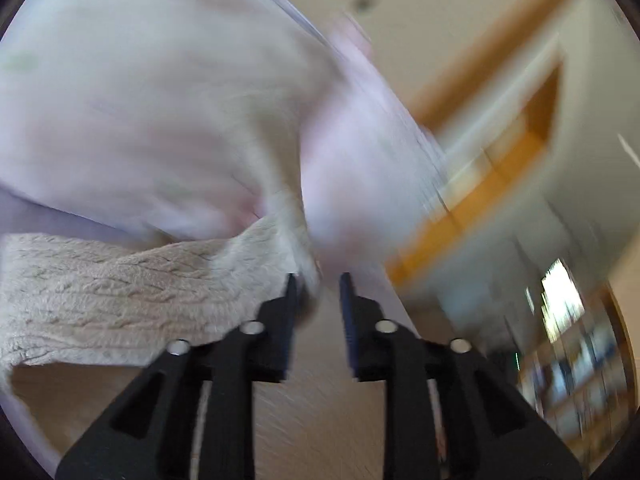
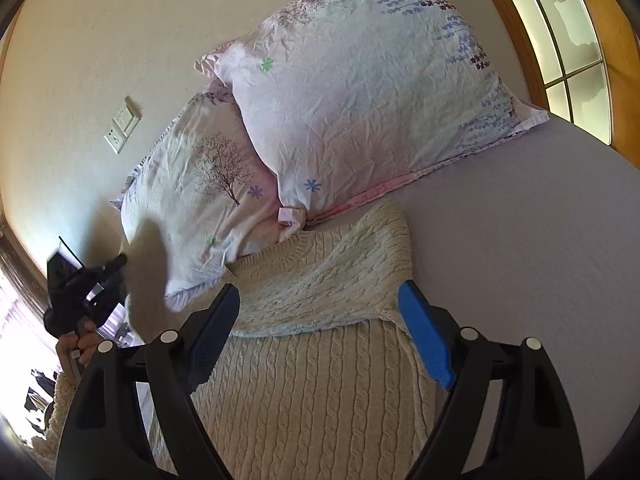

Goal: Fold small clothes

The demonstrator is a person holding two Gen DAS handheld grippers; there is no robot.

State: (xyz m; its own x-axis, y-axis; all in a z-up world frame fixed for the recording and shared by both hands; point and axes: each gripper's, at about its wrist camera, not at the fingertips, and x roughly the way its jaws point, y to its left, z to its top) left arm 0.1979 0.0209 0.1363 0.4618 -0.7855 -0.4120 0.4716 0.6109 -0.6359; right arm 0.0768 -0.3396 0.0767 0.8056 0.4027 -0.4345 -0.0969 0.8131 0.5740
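A cream cable-knit sweater point(image 2: 316, 352) lies on the grey bed sheet point(image 2: 520, 280), its right sleeve folded across the chest. My right gripper point(image 2: 320, 312) is open, hovering over the sweater's upper part, touching nothing. In the blurred left wrist view, my left gripper point(image 1: 316, 284) has a narrow gap between its fingers; part of the sweater point(image 1: 120, 296) hangs by the left fingertip, and I cannot tell whether it is pinched. The left gripper also shows in the right wrist view point(image 2: 116, 262), raised at the far left, with blurred cream fabric beside it.
Two floral pillows point(image 2: 360, 92) point(image 2: 208, 184) lie at the head of the bed against the wall, just beyond the sweater's collar. A wood-framed window point(image 2: 560, 40) is at the right. A wall socket point(image 2: 122, 124) is on the wall.
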